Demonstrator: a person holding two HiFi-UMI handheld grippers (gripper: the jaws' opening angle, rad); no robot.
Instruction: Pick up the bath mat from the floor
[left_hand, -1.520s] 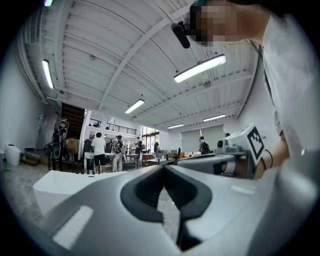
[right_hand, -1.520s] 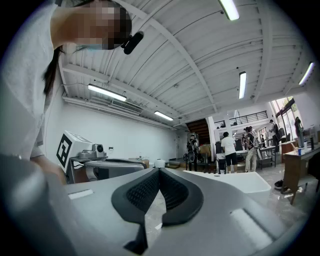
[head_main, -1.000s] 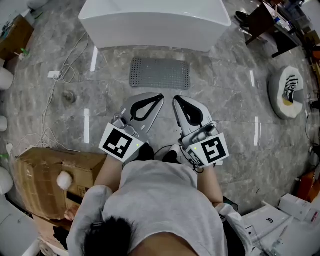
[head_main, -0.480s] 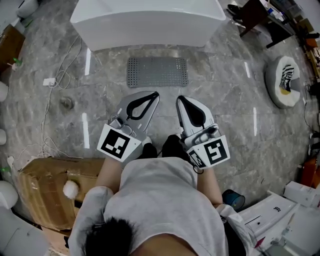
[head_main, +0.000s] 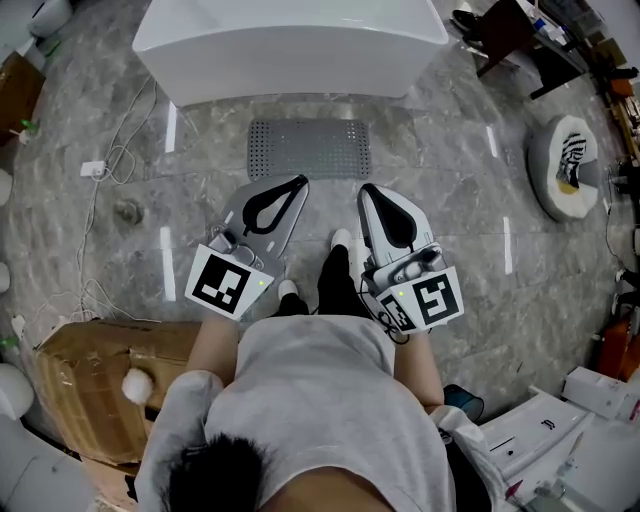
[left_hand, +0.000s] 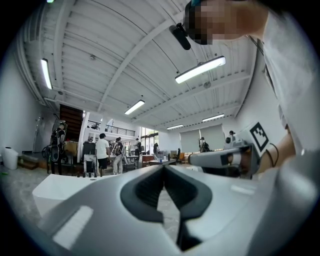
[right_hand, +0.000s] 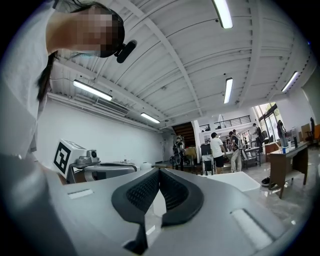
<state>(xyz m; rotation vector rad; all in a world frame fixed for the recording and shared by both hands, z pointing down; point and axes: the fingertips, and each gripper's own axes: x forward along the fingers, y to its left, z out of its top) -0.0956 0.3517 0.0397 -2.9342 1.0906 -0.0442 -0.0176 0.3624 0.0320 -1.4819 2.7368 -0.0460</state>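
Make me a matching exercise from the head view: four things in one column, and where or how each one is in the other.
Things:
1 bath mat
2 bathtub
3 cardboard box
4 left gripper

Descriptions:
A brown, at lower left
B shut, holding nothing
C grey, flat on the floor
D white, at the top edge

Pairs: 1-C, 2-D, 3-A, 4-B

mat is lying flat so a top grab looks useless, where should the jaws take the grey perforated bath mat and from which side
Probably the near long edge, low from the person's side: the grey perforated bath mat lies flat on the grey marble floor with its far edge close to the white bathtub, leaving that near edge free.
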